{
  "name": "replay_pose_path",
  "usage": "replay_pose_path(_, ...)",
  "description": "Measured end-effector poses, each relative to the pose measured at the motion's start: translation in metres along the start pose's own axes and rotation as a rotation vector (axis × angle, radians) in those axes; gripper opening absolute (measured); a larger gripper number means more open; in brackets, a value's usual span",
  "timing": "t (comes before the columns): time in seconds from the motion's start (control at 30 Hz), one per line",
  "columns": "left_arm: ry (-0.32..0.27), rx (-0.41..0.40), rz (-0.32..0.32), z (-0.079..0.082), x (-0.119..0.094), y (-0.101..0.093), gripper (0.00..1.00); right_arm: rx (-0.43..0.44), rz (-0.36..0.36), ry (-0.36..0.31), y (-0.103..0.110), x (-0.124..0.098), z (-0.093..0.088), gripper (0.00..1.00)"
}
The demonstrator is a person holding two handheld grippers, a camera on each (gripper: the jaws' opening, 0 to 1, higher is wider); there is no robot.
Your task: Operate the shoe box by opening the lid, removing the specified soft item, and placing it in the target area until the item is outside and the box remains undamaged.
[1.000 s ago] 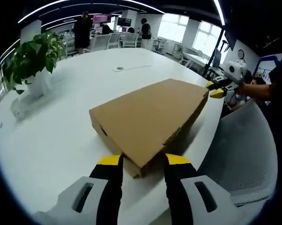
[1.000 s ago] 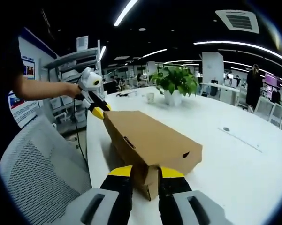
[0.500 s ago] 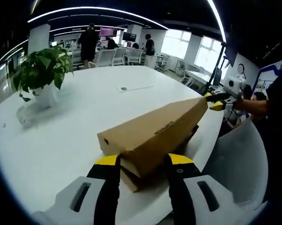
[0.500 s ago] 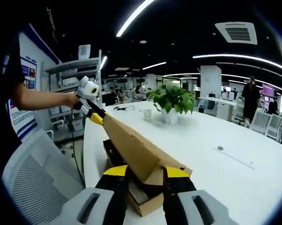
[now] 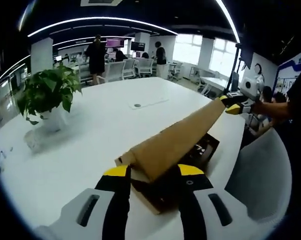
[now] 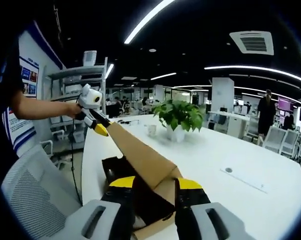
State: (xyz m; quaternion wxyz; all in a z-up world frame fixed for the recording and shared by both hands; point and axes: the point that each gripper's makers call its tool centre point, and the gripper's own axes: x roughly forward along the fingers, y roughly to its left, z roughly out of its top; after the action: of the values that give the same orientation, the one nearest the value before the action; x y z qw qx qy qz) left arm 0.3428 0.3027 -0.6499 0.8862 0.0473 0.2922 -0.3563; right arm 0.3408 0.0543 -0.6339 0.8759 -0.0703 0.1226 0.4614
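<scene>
The brown cardboard shoe box lid [image 5: 175,140] is lifted at a steep tilt, hinged along its far long side. My left gripper [image 5: 154,171] is shut on its near corner. My right gripper [image 5: 232,102] holds the far corner, with a hand behind it. Below the lid lies the box base [image 5: 146,201], its inside [image 5: 203,150] dark, and I cannot make out the contents. In the right gripper view, my right gripper [image 6: 154,182] grips the lid [image 6: 140,155] and my left gripper [image 6: 101,129] is at its other end above the box base [image 6: 151,229].
The box sits near the edge of a large white table [image 5: 90,130]. A potted plant [image 5: 47,95] stands on it, also seen as the plant [image 6: 180,115] beyond the lid. A grey mesh chair [image 6: 30,195] is beside the table. People stand in the far office.
Both grippers have risen with the lid, swinging it from flat on the box to steeply tilted. The dark inside of the box has come into sight.
</scene>
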Motion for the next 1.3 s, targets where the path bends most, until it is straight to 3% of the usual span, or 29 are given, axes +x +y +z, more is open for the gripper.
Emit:
replay_pose_path(0.17, -0.007, 0.015, 0.026, 0.007, 0.002, 0.006, 0.33, -0.015, -0.008, -0.005, -0.008, 0.004, 0.006, 0.27)
replay_pose_path(0.7, -0.063, 0.02, 0.159, 0.03, 0.01, 0.043, 0.09, -0.039, -0.052, -0.037, -0.037, 0.018, 0.021, 0.25)
replay_pose_path(0.77, -0.072, 0.006, 0.169, 0.032, 0.011, 0.044, 0.08, -0.044, -0.057, -0.037, -0.039, 0.02, 0.022, 0.25)
replay_pose_path(0.87, -0.079, 0.05, 0.21, 0.034, 0.013, 0.049, 0.06, -0.04, -0.063, -0.047, -0.043, 0.022, 0.024, 0.25)
replay_pose_path(1.1, -0.122, -0.001, 0.243, 0.043, 0.017, 0.06, 0.05, -0.017, -0.072, -0.074, -0.056, 0.027, 0.027, 0.2)
replay_pose_path(1.3, -0.138, -0.015, 0.25, 0.049, 0.021, 0.068, 0.04, -0.044, -0.11, -0.048, -0.062, 0.031, 0.018, 0.18)
